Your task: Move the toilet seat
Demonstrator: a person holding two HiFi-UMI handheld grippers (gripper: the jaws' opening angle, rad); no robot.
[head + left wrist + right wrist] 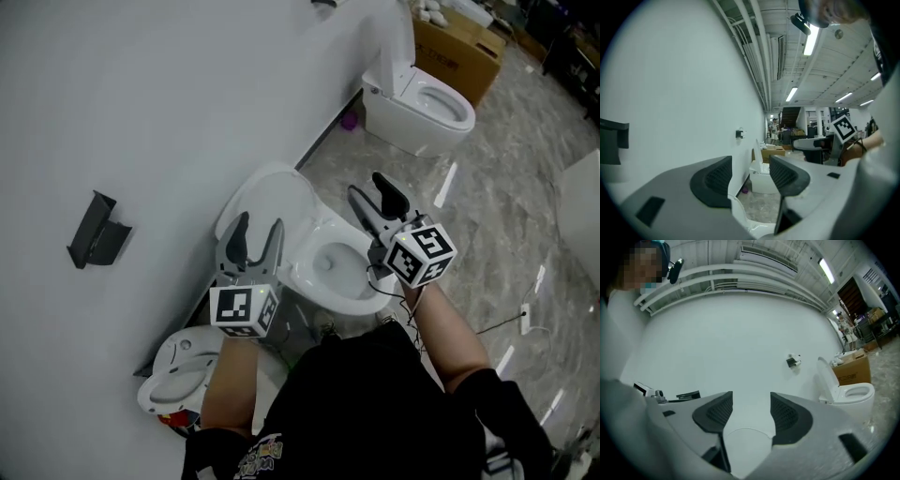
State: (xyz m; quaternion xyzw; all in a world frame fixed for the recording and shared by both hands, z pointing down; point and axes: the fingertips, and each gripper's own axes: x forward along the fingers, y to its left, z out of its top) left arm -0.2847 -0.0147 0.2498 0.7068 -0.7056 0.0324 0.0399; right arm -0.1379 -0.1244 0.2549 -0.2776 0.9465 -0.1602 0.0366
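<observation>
we log both grippers spread wide, nothing held: seat (270,199) stands raised at mid frame against the wall (169,112), long axis running up-left from the bowl (342,272), left gripper (260,225) just before it, right gripper (367,185) farther right.

White wall (169,112) runs along the left. Dark angled bracket (97,232) mounted on it. Farther along the wall, a small wall fitting (793,361); detail too small to tell.

Grey marbled floor (506,187), glossy, with light streaks. Thin cable (497,323) trails across it.

Second toilet (422,103) stands against the wall, lid (398,42) upright. Brown cardboard box (459,52) just behind it. Small purple object (349,120) at the wall base beside it.

White ceramic fixture (183,370) low at left, against the wall.

Overhead: long tube lights (811,40), white pipes (750,42) running along the ceiling. One person (774,127) stands far off down the hall.
</observation>
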